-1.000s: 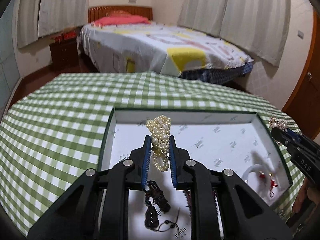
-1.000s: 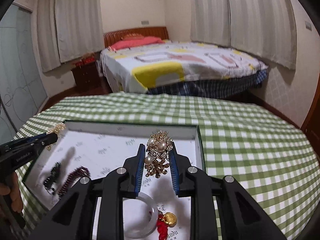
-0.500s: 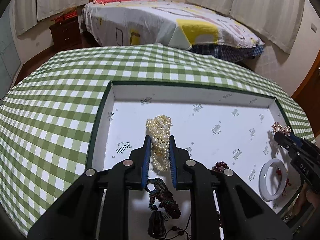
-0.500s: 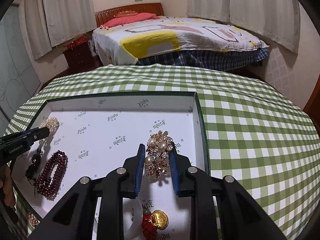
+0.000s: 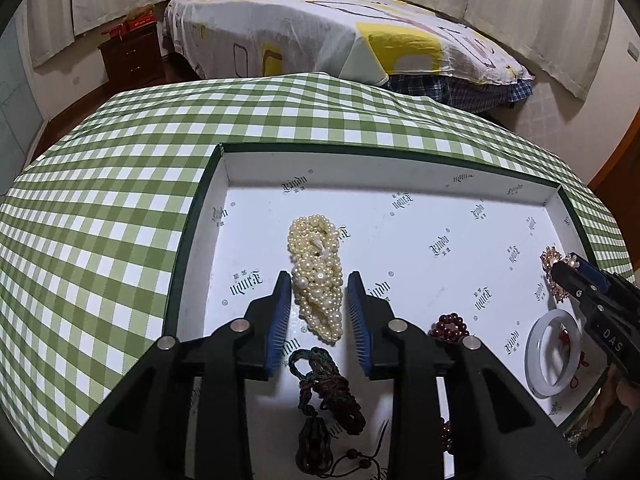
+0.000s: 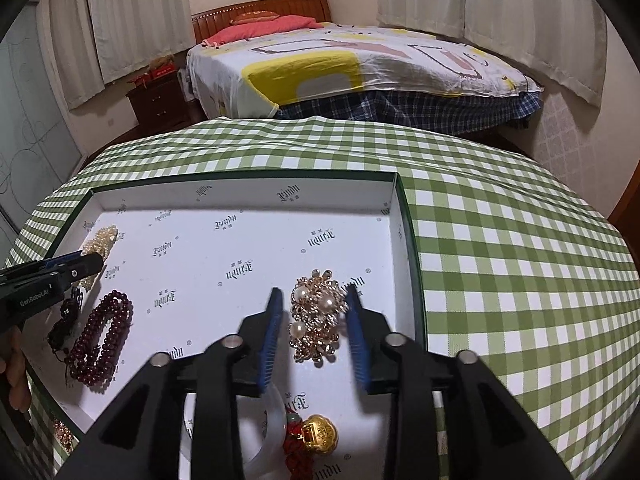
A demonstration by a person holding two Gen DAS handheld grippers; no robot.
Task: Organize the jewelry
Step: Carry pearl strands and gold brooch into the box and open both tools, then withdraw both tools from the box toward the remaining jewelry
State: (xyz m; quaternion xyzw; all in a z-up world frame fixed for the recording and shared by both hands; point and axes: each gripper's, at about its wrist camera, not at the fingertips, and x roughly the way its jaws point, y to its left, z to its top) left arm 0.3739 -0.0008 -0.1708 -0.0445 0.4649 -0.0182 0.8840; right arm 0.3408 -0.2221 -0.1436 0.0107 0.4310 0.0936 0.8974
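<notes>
A white-lined box (image 5: 224,176) with a dark green rim sits on the checked table. A cream pearl strand (image 5: 316,272) lies on its floor between the open jaws of my left gripper (image 5: 318,284), free of both pads. A gold brooch with pearls (image 6: 318,314) lies near the box's right wall (image 6: 408,240) between the open jaws of my right gripper (image 6: 312,300). It also shows in the left wrist view (image 5: 554,262).
In the box lie a dark red bead bracelet (image 6: 100,340), a dark corded pendant (image 5: 326,392), a white jade bangle (image 5: 554,356) and a gold charm on red cord (image 6: 316,434). The green checked cloth (image 6: 520,280) surrounds the box. A bed (image 6: 360,64) stands behind.
Both grippers lowered to the box floor and opened. The pearl strand and the brooch now lie released between the jaws.
</notes>
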